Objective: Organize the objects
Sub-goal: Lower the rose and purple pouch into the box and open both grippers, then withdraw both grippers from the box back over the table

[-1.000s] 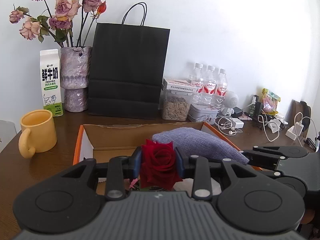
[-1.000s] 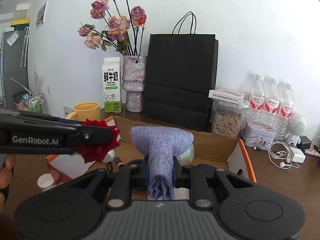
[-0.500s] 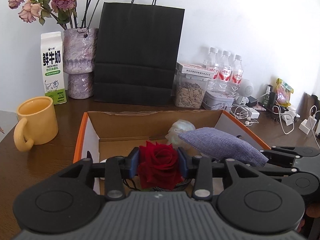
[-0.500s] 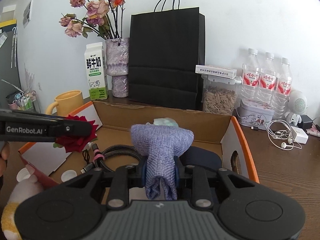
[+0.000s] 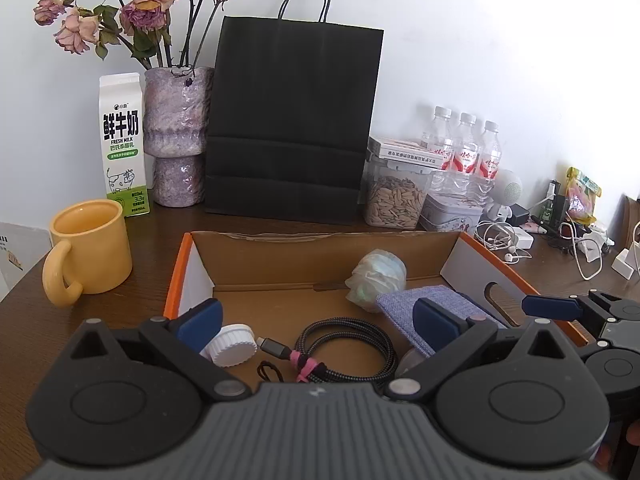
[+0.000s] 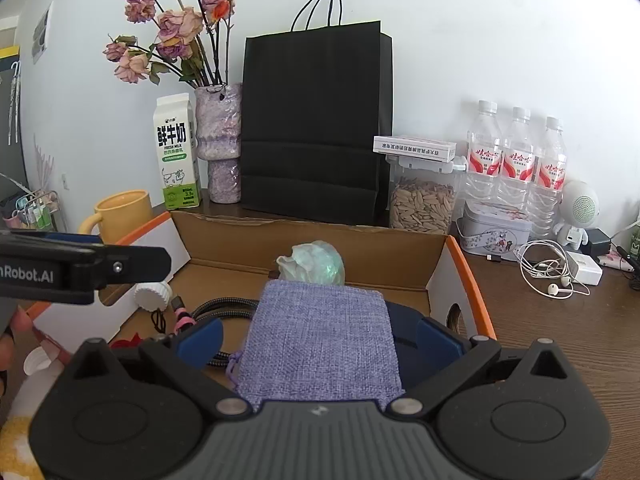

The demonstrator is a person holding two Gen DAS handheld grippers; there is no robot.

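An open cardboard box point(image 5: 400, 248) with orange edges lies in front of both grippers. My left gripper point(image 5: 318, 320) hangs over it, jaws opening wide, nothing between them; below lie a braided cable point(image 5: 344, 344) and a white cap point(image 5: 234, 344). The red rose point(image 6: 128, 340) shows only as a sliver beside the cable point(image 6: 224, 308) in the right wrist view. My right gripper point(image 6: 320, 336) is also opening. The purple cloth pouch point(image 6: 320, 332) lies flat in the box point(image 6: 312, 232) between its spread fingers, untouched by the pads. A crumpled plastic ball point(image 6: 316, 264) sits behind it.
A yellow mug point(image 5: 90, 248) stands left of the box. Along the wall are a milk carton point(image 5: 124, 144), a vase of dried roses point(image 5: 176, 136), a black paper bag point(image 5: 292, 124), a seed jar point(image 5: 394, 200), water bottles point(image 5: 464, 156), a tin and tangled earphones point(image 5: 500, 236).
Both grippers opened wide. The left one let go of the red rose, which dropped from its view. The right one released the purple pouch, which now lies flat in the box.
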